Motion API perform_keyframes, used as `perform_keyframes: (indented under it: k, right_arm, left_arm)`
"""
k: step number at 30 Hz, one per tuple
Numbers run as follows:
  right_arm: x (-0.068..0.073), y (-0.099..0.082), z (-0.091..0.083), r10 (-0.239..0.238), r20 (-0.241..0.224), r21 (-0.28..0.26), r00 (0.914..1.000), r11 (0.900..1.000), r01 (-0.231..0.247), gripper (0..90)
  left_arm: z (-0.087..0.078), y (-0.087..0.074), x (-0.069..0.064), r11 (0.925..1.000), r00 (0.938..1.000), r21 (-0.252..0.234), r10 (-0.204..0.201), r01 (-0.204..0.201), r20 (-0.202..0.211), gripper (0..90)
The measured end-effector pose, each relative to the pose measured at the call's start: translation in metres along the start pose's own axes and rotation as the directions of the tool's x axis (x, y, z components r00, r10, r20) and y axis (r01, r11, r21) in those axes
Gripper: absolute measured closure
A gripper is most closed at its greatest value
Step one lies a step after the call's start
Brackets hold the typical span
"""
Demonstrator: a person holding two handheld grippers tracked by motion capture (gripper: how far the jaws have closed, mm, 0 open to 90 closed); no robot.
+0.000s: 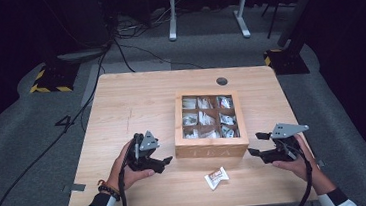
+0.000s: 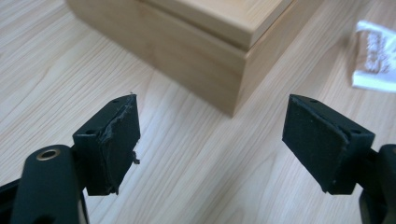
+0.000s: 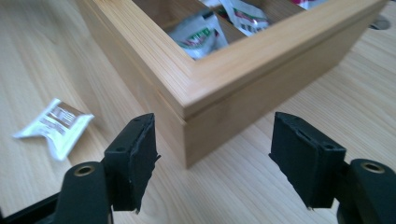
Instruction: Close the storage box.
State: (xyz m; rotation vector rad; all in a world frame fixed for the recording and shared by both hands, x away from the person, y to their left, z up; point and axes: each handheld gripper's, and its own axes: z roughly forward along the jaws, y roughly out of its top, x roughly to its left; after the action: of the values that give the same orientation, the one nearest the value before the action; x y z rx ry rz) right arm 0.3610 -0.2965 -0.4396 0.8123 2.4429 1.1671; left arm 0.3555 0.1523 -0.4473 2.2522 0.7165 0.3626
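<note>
Reading "TEA" on the wooden box front.

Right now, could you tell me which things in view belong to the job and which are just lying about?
Part of the job:
wooden tea box, lid closed
loose sachet on the table in front of the box
left gripper, open
right gripper, open

Lying about:
cables on the floor
white stand behind the table
</note>
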Motion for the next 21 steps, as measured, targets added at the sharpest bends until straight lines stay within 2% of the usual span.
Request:
perform_keyframes:
  k: [9, 15, 18, 21]
  right_arm:
    - [-0.008, -0.020, -0.008, -0.043, 0.075, 0.060, 0.9963, 0.9975, 0.039, 29.8]
    - [-0.014, -0.034, -0.013, -0.027, 0.095, 0.084, 0.9951, 0.9963, 0.019, 28.8]
    - [-0.016, -0.041, -0.015, -0.026, 0.110, 0.095, 0.9936, 0.9953, 0.015, 28.1]
    - [-0.019, -0.047, -0.018, -0.016, 0.116, 0.099, 0.9931, 0.9951, 0.005, 27.6]
  left_arm:
    - [-0.011, -0.024, 0.002, 0.9989, 0.9966, 0.045, 0.015, -0.011, -0.081, 18.1]
    - [-0.015, -0.037, 0.004, 0.9983, 0.9958, 0.058, 0.013, -0.008, -0.091, 17.6]
    - [-0.016, -0.043, 0.004, 0.9967, 0.9922, 0.078, 0.030, -0.021, -0.121, 17.6]
    - [-0.017, -0.049, 0.006, 0.9967, 0.9918, 0.081, 0.017, -0.007, -0.127, 17.6]
